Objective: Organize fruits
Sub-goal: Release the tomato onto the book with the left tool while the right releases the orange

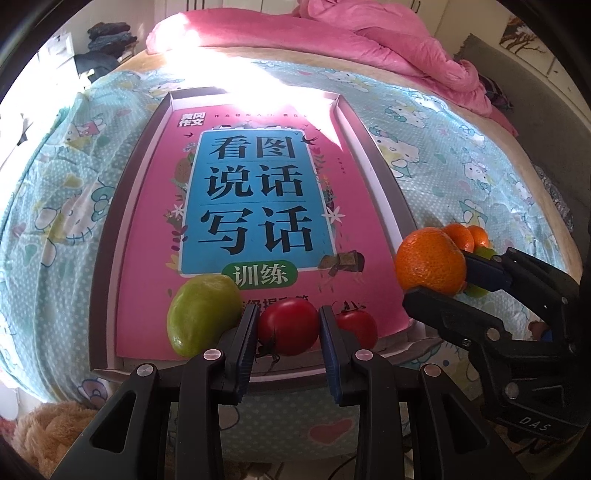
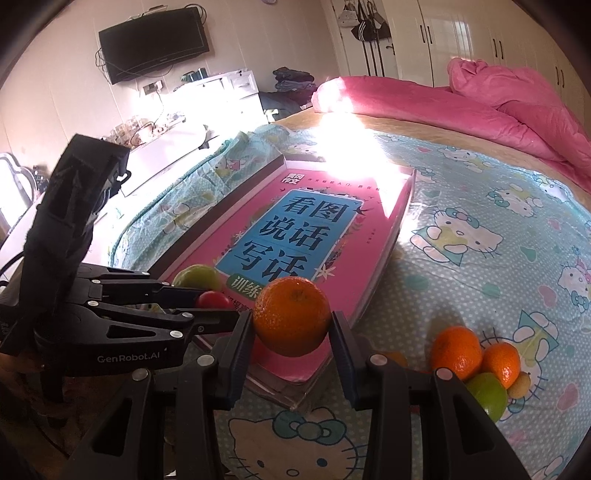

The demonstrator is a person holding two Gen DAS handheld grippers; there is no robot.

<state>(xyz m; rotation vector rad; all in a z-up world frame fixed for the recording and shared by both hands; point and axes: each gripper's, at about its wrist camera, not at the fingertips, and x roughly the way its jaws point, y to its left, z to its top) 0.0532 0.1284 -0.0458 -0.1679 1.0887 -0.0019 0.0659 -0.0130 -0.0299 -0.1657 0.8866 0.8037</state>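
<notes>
This is a bedroom in a home. A bed point(image 2: 480, 229) fills most of both views, spread with a pale blue cartoon-cat sheet point(image 1: 436, 122), and a pink quilt point(image 2: 517, 110) lies bunched at its far end. A flat TV point(image 2: 153, 40) hangs on the wall above a white dresser point(image 2: 229, 92). White wardrobes point(image 2: 461, 37) line the far wall (bags point(image 2: 364, 26) hang beside them), and folded clothes point(image 2: 291, 79) are stacked nearby.
</notes>
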